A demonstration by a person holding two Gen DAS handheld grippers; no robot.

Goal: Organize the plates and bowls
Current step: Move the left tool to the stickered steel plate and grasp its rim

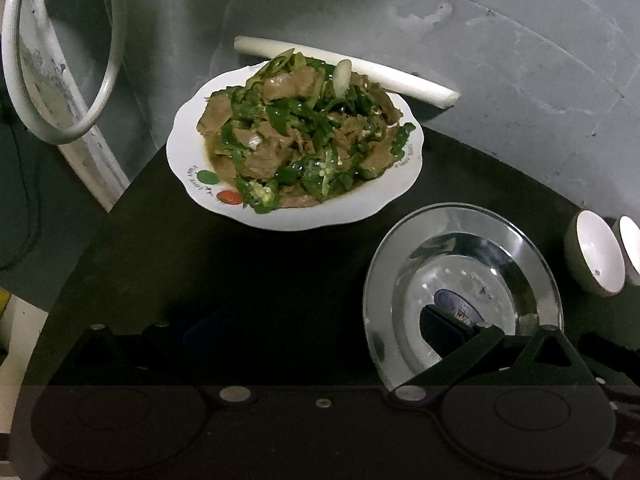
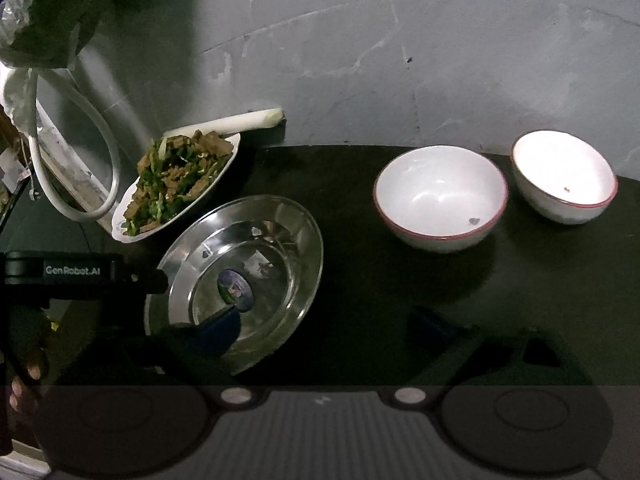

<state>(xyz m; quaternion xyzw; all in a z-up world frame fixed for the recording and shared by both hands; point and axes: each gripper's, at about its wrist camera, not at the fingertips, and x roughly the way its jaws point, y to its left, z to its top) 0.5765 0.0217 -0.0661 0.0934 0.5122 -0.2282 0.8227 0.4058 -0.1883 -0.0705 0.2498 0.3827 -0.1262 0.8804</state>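
A white plate of green pepper and meat (image 1: 294,148) stands at the back of the dark table; it also shows in the right wrist view (image 2: 176,184). A steel plate (image 1: 460,284) lies to its right, also in the right wrist view (image 2: 244,276). Two white bowls with red rims, one (image 2: 440,196) and another (image 2: 564,176), stand further right. My left gripper (image 1: 320,328) is open, its right finger over the steel plate's near rim. My right gripper (image 2: 328,328) is open, its left finger (image 2: 216,330) inside the steel plate, the right finger over the table.
A white leek stalk (image 1: 352,72) lies behind the food plate against the grey wall. A white hose loop (image 1: 60,60) hangs at the left. The other gripper's body (image 2: 76,272) sits left of the steel plate. The table's left edge is near the food plate.
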